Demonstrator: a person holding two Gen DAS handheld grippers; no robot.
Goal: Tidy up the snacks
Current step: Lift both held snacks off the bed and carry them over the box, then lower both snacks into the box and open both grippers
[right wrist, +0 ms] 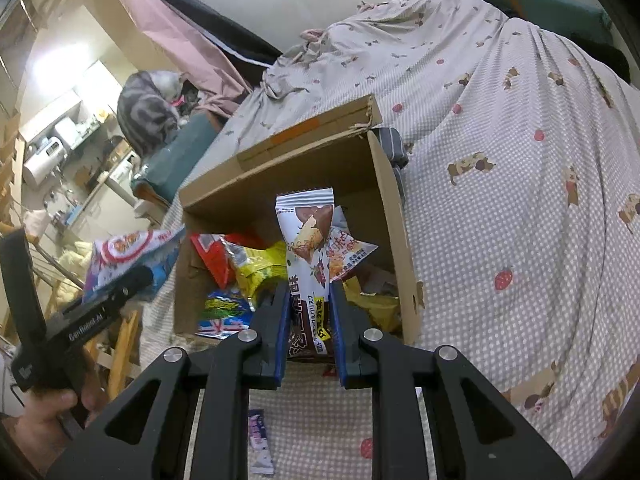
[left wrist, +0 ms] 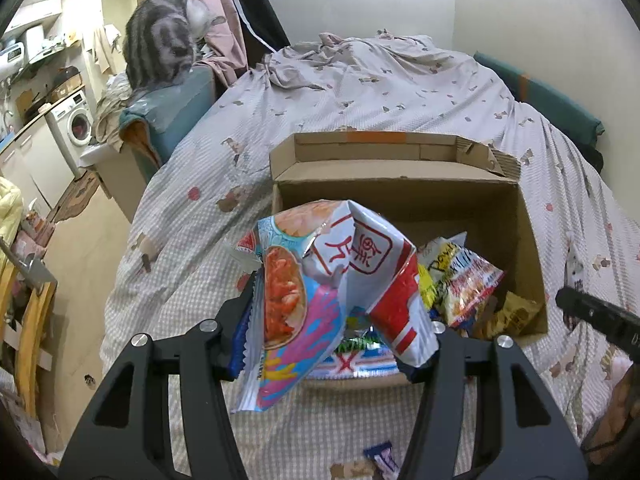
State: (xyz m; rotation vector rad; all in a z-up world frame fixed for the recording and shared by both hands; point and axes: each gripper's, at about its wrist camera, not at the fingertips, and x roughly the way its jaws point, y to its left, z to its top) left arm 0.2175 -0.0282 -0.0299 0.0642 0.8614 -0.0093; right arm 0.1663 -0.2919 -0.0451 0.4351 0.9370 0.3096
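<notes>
My left tongs (left wrist: 336, 312) grip a chip bag (left wrist: 320, 280), my right (right wrist: 308, 312) a biscuit pack (right wrist: 306, 248), over the half-filled box (left wrist: 528, 248); one packet (right wrist: 260, 448) remains on the bed (right wrist: 500, 200).

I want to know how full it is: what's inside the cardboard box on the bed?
The cardboard box holds loose snack packets: a yellow bag, a red packet and a blue-and-green one. Its bottom is hidden by them and by the packets both grippers hold in front.
</notes>
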